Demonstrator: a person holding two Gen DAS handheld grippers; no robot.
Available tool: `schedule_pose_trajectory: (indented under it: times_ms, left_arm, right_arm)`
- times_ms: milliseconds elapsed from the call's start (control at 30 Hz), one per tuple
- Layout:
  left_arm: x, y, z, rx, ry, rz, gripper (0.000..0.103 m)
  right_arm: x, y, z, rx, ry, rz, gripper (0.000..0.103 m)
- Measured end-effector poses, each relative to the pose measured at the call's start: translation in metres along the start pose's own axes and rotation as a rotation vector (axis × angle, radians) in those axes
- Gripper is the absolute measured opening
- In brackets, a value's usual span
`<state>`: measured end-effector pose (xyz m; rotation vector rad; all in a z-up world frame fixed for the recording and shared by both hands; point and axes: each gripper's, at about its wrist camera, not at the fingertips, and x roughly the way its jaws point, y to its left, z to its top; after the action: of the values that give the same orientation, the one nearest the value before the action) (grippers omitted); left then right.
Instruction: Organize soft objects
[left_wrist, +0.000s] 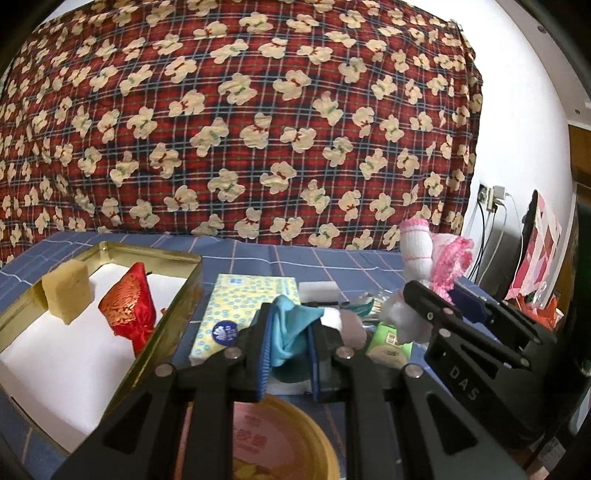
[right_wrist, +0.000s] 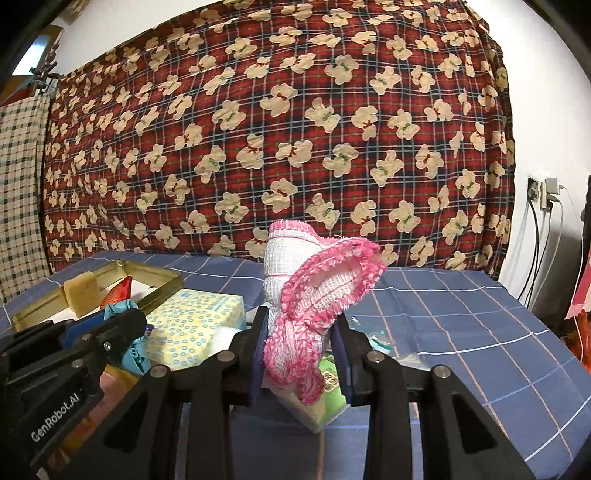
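Observation:
My left gripper (left_wrist: 288, 339) is shut on a crumpled teal cloth (left_wrist: 291, 328), held just above the blue checked table. The right gripper (right_wrist: 301, 343) is shut on a pink-and-white knitted mesh piece (right_wrist: 314, 291) that stands up between its blue pads. In the left wrist view that right gripper (left_wrist: 439, 299) sits to the right with the pink mesh (left_wrist: 436, 254) sticking out of it. A gold tin box (left_wrist: 177, 295) at the left holds a tan sponge block (left_wrist: 68, 291) and a red brocade pouch (left_wrist: 131, 306).
A yellow-patterned tissue pack (left_wrist: 236, 314) lies beside the tin. A green packet (right_wrist: 328, 384) and small clutter sit under the grippers. A yellow round lid (left_wrist: 280, 443) is near the front edge. A red plaid bear-print quilt (left_wrist: 240, 122) rises behind the table; cables (right_wrist: 535, 240) hang at the right wall.

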<state>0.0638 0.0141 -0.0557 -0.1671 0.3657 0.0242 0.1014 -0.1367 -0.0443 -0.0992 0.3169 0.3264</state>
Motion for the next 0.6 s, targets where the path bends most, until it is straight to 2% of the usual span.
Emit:
schedule_pose_trajectory:
  times_ms: [600]
  left_arm:
    - [-0.001, 0.031, 0.002, -0.056, 0.014, 0.018, 0.015]
  right_arm:
    - [0.009, 0.031, 0.002, -0.046, 0.024, 0.056, 0.035]
